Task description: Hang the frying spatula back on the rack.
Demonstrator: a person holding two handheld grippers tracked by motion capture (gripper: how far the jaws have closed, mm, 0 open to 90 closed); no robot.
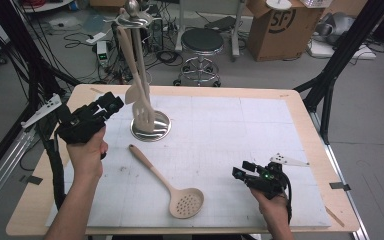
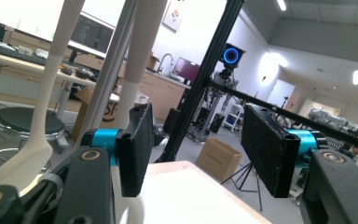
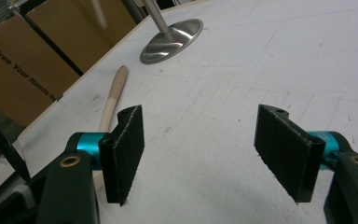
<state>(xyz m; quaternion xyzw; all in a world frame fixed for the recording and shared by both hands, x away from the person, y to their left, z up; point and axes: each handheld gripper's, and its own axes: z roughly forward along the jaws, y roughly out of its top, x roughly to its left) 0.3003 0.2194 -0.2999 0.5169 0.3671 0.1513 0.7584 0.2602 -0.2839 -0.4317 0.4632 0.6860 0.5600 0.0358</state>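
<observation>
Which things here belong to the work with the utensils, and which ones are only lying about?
Part of the job:
- utensil stand
- slotted spatula hanging on it
- second hanging utensil
- skimmer spoon lying on the table
- left claw, open beside the stand
- right claw, open

Just lying about:
- stool
- cardboard box
- power strip

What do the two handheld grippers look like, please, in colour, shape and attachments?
Both the left gripper and the right gripper have black bodies with flat, rectangular black jaws mounted on turquoise metal collars. Each carries a grey three-cornered plate on top. The right gripper shows a small green light. The forearms are bare, with no sleeves.
</observation>
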